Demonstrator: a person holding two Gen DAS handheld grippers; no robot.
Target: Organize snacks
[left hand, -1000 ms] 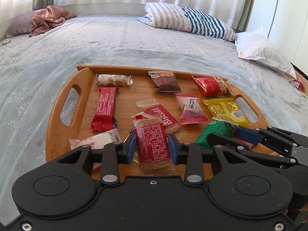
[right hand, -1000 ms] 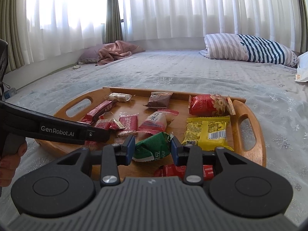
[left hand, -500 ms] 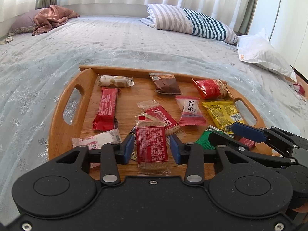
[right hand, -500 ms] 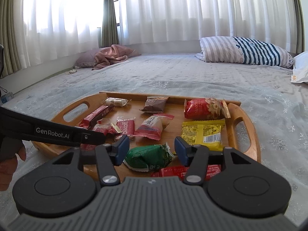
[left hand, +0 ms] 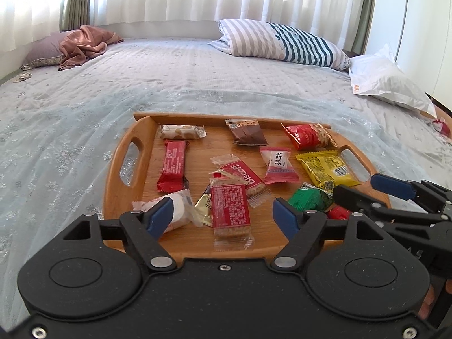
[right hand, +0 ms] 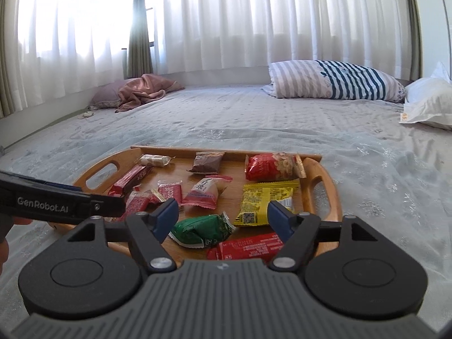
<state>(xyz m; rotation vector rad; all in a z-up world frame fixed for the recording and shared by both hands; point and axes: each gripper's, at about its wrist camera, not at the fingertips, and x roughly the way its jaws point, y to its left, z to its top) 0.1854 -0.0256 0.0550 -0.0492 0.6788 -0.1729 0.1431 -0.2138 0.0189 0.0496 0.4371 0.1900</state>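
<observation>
Two grippers hang over a wooden tray (left hand: pixel 135 152) of wrapped snacks that sits on a pale blue bedspread (left hand: pixel 70 107). Parts of the scene are hard to read. The left gripper (left hand: pixel 223 214) covers the tray's near rim with its black body, and one blue pad overlaps a white-wrapped snack (left hand: pixel 180 209). A gold wrapper (left hand: pixel 204 206) peeks out between that snack and the red biscuit pack (left hand: pixel 230 207), too covered to identify. In the left wrist view only a corner of a red bar (left hand: pixel 339 213) shows behind the right gripper (left hand: pixel 364 189), which crosses the frame's right edge. Print on most wrappers is too small to make out.

The right wrist view shows that red bar (right hand: pixel 248 247) far more fully, lying beside the green packet (right hand: pixel 200 230), though the gripper body cuts off its near side. It also shows the left gripper's black arm entering from the left, hiding part of the tray's left side, with a bit of a hand (right hand: pixel 5 243) at the frame edge.

Both claws are released and their jaws are opening. The red biscuit pack lies on the tray between the left pads, untouched. The green packet lies between the pads of the right gripper (right hand: pixel 221 216), also untouched. Only the left view shows the small red object (left hand: pixel 442 125) on the bed's far right edge.
</observation>
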